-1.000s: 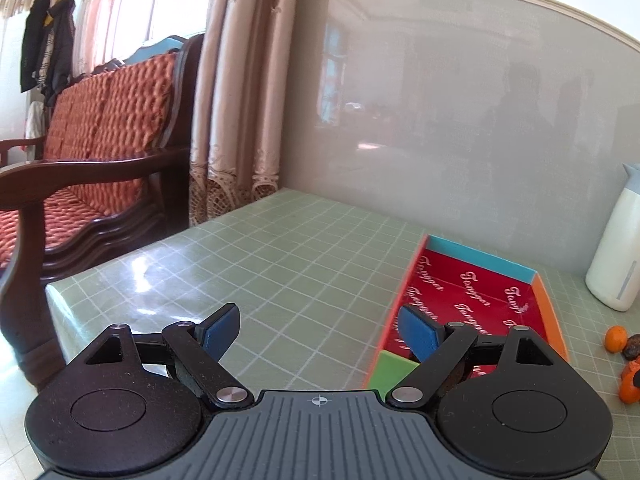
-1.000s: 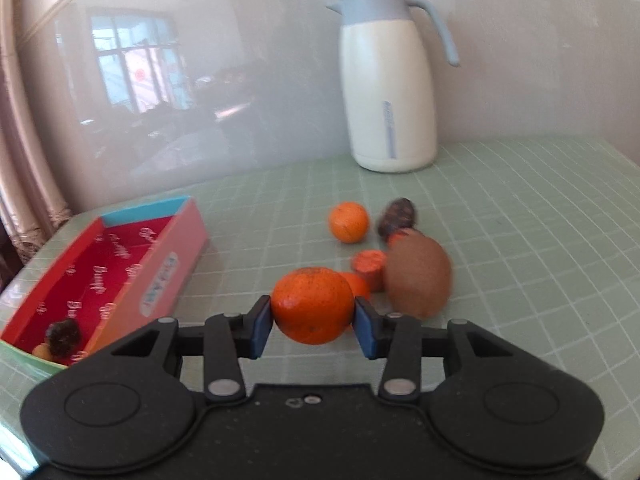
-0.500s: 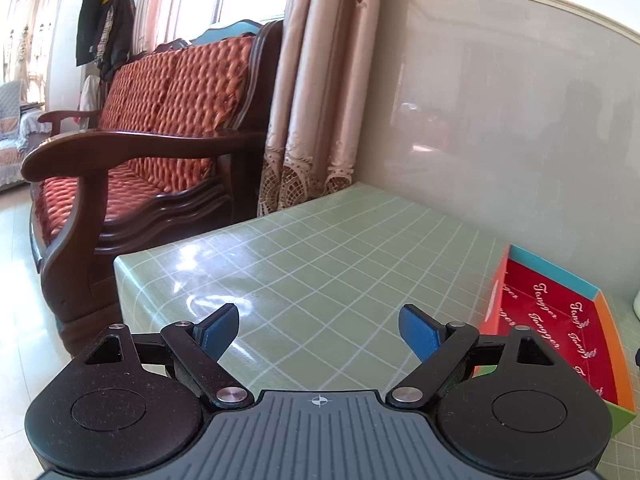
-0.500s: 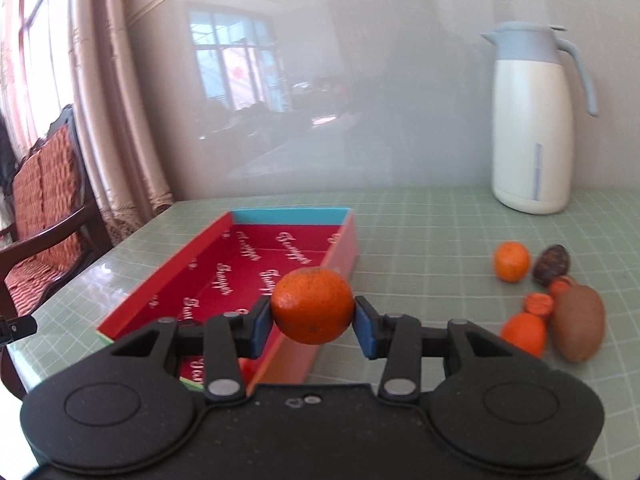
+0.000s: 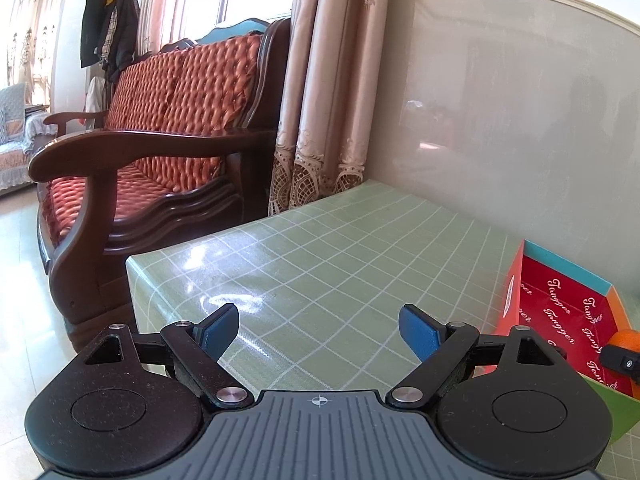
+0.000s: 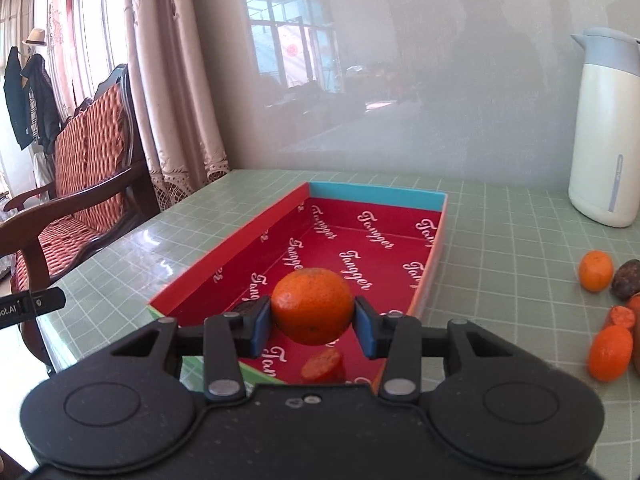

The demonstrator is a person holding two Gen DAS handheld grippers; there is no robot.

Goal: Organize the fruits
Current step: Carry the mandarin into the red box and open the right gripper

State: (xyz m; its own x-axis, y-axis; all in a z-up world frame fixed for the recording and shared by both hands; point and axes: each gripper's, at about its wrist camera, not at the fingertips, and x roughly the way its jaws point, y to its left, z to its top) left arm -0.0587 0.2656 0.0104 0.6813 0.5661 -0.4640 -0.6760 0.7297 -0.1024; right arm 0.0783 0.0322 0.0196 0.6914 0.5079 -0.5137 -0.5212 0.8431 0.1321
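1. Right gripper [image 6: 313, 322]: black hard-plastic linkage with blue pads. The pads press on both sides of a round mandarin [image 6: 312, 306] with pitted, glossy orange peel, and it is held clear above the box floor.
2. Box [image 6: 240, 252]: a long, shallow cardboard tray with a glossy red lining printed in white script, a light blue far wall and an orange right wall. The mandarin hangs over its near half. A smaller orange fruit piece [image 6: 323, 366] lies on the floor below it, and something dark sits behind the left pad, too hidden to identify.
3. Left gripper [image 5: 319, 330]: same build. Its jaws stand wide apart with nothing between the blue pads, and it hovers over bare table to the left of the box.
4. Table [image 5: 320, 264]: a shiny pale-green covering with a white grid.
5. Loose fruit on the table to the right of the box: a small round mandarin [image 6: 595, 271], a dark wrinkled fruit [image 6: 626, 279], and two more orange pieces [image 6: 610, 353] nearer the edge.
6. Jug [image 6: 604, 128]: a smooth cream cylinder with a grey-blue lid, upright near the wall.
7. Wooden bench [image 5: 160, 128]: dark carved frame with quilted rust-red cushions, beside the table.
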